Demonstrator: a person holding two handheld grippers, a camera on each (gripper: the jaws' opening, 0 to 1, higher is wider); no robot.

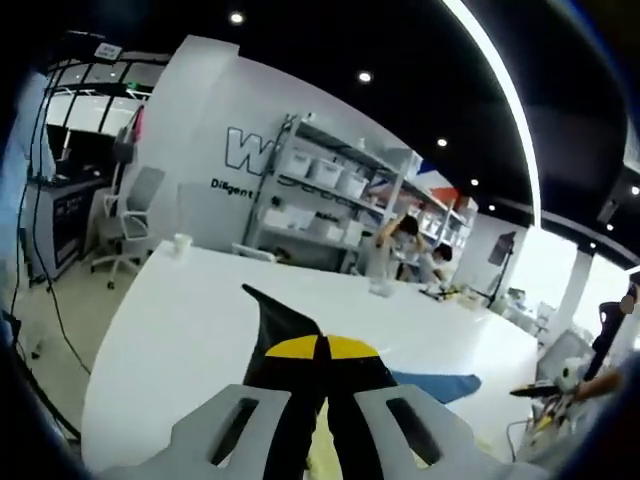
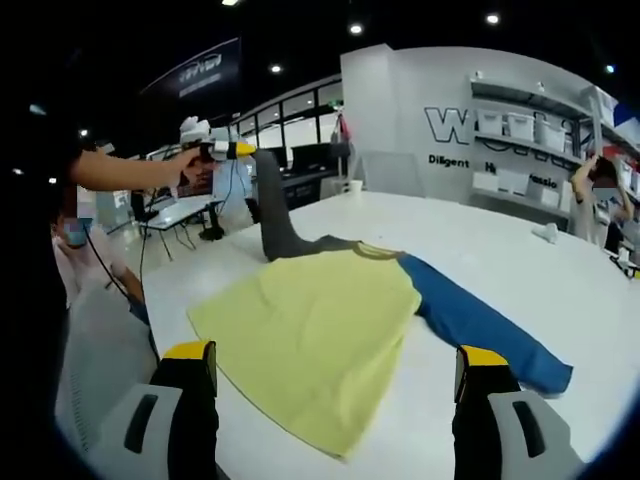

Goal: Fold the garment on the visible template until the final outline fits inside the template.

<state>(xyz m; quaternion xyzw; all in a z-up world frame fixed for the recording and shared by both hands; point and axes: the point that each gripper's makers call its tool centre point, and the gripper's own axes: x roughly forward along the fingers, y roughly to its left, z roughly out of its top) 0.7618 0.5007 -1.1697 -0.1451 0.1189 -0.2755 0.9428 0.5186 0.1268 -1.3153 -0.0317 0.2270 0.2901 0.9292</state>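
Left tool (image 2: pixel 236 150) clamps grey sleeve (image 2: pixel 272 215); right tool (image 2: pixel 335 385) agape; wall lettering (image 2: pixel 452 160) reads "Diligent".

Lab or workshop: storage-bin shelving (image 1: pixel 330 190), white worktable (image 2: pixel 470 250), office chair (image 1: pixel 125 225)

The left gripper (image 1: pixel 325 350) is pinching its yellow-tipped jaws tight together on the grey sleeve (image 1: pixel 285 325). In the right gripper view it (image 2: pixel 245 150) is being held raised at the end of the person's outstretched forearm (image 2: pixel 125 170). The right gripper (image 2: pixel 335 365) is hanging with its jaws spread wide apart, gripping nothing.
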